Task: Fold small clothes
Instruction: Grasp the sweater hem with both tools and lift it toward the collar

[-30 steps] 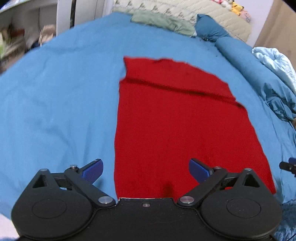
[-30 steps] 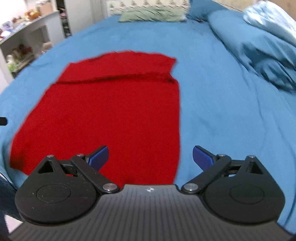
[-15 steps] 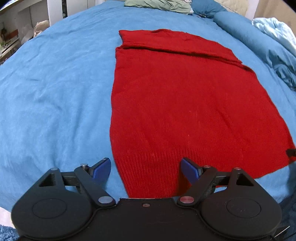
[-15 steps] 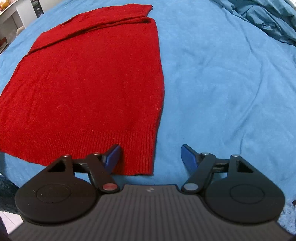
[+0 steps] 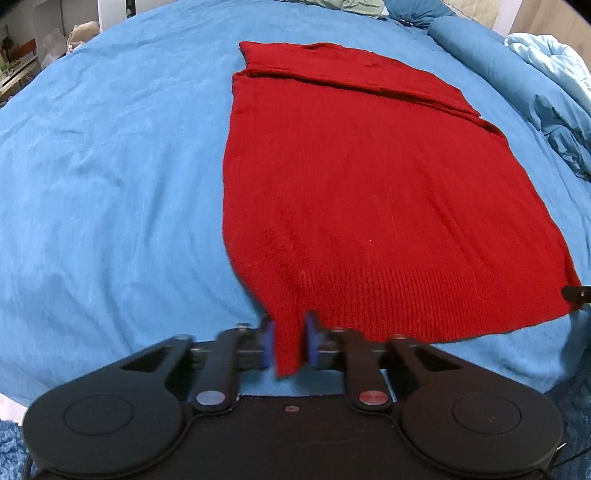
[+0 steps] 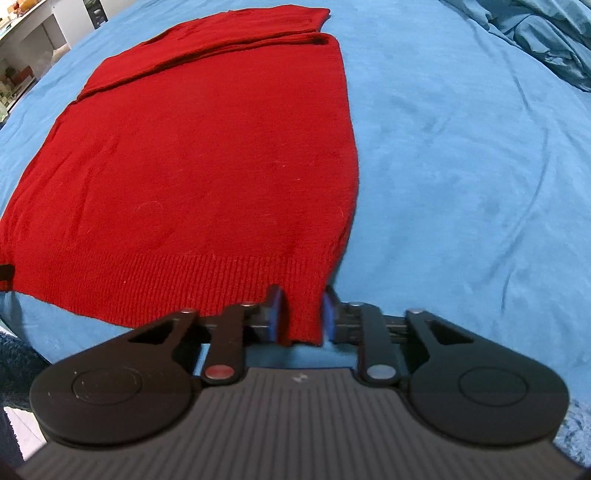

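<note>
A red knit sweater (image 5: 369, 192) lies flat on the blue bedsheet (image 5: 110, 166), its sleeves folded across the far end and its ribbed hem nearest me. My left gripper (image 5: 289, 345) is shut on the near left hem corner. My right gripper (image 6: 302, 320) is shut on the near right hem corner of the sweater (image 6: 203, 155). The right gripper's tip (image 5: 572, 293) shows at the left wrist view's right edge.
A rumpled blue duvet (image 5: 546, 103) and a light blue blanket (image 5: 554, 55) lie on the right side of the bed. A green pillow (image 5: 347, 5) lies at the far end. White shelves (image 6: 33, 40) stand beyond the bed's left side. The bed's near edge is just under both grippers.
Both grippers moved down onto the hem corners and closed from wide open onto the red fabric. The sweater otherwise lies as before.
</note>
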Demonstrator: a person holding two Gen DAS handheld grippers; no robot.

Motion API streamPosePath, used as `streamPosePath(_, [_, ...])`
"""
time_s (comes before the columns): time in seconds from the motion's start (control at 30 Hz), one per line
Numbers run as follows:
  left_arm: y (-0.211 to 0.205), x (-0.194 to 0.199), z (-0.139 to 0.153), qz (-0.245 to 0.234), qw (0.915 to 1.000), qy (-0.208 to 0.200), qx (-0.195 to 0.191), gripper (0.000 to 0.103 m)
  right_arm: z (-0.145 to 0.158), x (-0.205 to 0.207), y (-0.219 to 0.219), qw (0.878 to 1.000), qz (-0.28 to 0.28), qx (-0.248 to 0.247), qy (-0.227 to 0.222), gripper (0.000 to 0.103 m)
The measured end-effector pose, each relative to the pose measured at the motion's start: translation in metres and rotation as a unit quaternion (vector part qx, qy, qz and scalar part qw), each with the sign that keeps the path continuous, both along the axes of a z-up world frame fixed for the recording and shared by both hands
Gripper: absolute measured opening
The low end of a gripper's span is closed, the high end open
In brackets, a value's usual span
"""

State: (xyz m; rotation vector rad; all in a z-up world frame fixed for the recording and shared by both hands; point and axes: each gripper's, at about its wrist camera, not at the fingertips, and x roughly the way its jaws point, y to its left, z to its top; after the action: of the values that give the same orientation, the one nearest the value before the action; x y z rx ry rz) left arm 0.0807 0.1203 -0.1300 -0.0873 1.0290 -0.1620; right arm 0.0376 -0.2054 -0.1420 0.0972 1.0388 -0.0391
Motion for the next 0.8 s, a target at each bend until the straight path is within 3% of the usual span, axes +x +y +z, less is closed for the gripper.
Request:
streamPosePath(0.2, [0.001,-0.005,0.024,-0.002,0.9994,-0.017,-0.03,0.007,0.01,0.0,-0.006,0.999,-0.006,0.036,-0.013,0.021])
streamPosePath(0.43, [0.017,0.023,0.084,0.036,0.9921,-0.081,-0.088,0.007,0.072,0.007,-0.022,0.988,-0.013,0.114,-0.102,0.02])
streamPosePath(0.63, [0.018,0.121,0.147,0.069,0.978,-0.167,-0.106,0.007,0.138,0.079,-0.046,0.963,-0.024,0.184,-0.193,0.02])
streamPosePath(0.8, [0.01,0.241,0.155,0.105,0.9725,-0.188,-0.088,0.007,0.17,0.193,-0.061,0.949,-0.042,0.205,-0.235,0.021])
